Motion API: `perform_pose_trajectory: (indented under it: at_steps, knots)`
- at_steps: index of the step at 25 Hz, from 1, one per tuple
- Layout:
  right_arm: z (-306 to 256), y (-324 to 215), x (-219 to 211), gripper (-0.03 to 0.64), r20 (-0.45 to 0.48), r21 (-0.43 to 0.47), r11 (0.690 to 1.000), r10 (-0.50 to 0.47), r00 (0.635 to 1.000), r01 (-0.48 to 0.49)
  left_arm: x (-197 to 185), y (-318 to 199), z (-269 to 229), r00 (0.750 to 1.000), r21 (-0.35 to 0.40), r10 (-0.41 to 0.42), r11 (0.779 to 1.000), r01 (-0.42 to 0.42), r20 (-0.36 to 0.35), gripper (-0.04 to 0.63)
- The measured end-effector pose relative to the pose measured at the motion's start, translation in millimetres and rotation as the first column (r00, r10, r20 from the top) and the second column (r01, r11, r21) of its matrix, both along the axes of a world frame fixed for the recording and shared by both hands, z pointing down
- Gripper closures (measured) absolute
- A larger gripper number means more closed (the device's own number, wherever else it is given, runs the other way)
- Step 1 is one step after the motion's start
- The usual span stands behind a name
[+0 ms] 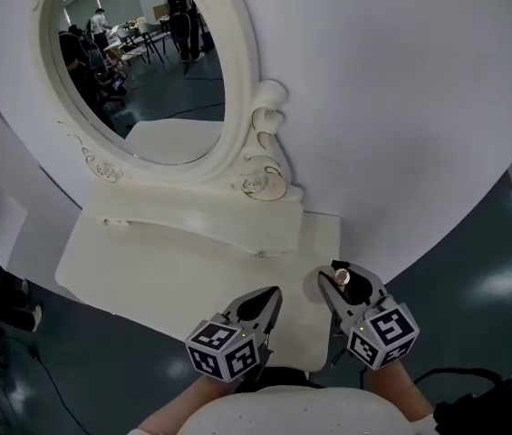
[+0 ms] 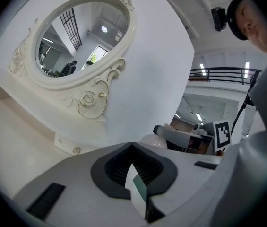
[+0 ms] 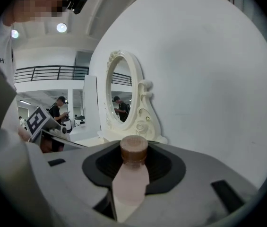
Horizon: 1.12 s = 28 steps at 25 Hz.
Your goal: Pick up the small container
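Observation:
The small container is a pale pink bottle with a brown round cap. It stands upright between the jaws of my right gripper, which is shut on it. In the head view the cap shows at the jaw tips, above the front right corner of the white dressing table. My left gripper hovers beside it over the table's front edge, its jaws shut with nothing between them. In the left gripper view its tips meet and point toward the mirror's base.
An oval mirror in an ornate cream frame stands at the back of the table against a curved white wall. A drawer ledge runs under the mirror. Dark floor lies on both sides of the table.

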State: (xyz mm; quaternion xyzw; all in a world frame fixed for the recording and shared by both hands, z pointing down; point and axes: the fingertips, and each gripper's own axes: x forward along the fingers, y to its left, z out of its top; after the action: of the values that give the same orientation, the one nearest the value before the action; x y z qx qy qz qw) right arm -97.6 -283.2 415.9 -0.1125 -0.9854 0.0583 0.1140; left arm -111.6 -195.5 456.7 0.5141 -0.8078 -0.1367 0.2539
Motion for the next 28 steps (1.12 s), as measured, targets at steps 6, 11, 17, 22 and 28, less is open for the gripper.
perform_pose_trajectory:
  at_steps: [6,11,17,22,28]
  knots:
    - [-37,12,37,0.489,0.087,0.003,1.000,0.005,0.996,-0.005,22,6,-12,0.999,0.017,0.021,1.000,-0.022,0.049,0.594]
    - [-54,25,64,0.489,0.100,0.007,0.998,0.054,0.994,-0.055,31,17,-34,0.993,0.065,0.019,0.998,-0.026,0.113,0.594]
    - [-65,53,87,0.489,0.112,-0.028,0.981,0.194,0.975,-0.192,39,56,-59,0.980,0.076,0.143,0.985,-0.154,0.137,0.594]
    - [-67,95,103,0.489,0.121,-0.068,0.957,0.288,0.950,-0.281,40,120,-71,0.971,0.089,0.161,0.980,-0.178,0.175,0.594]
    - [-62,150,118,0.489,0.121,-0.075,0.945,0.325,0.938,-0.318,44,174,-67,0.971,0.086,0.179,0.977,-0.194,0.157,0.595]
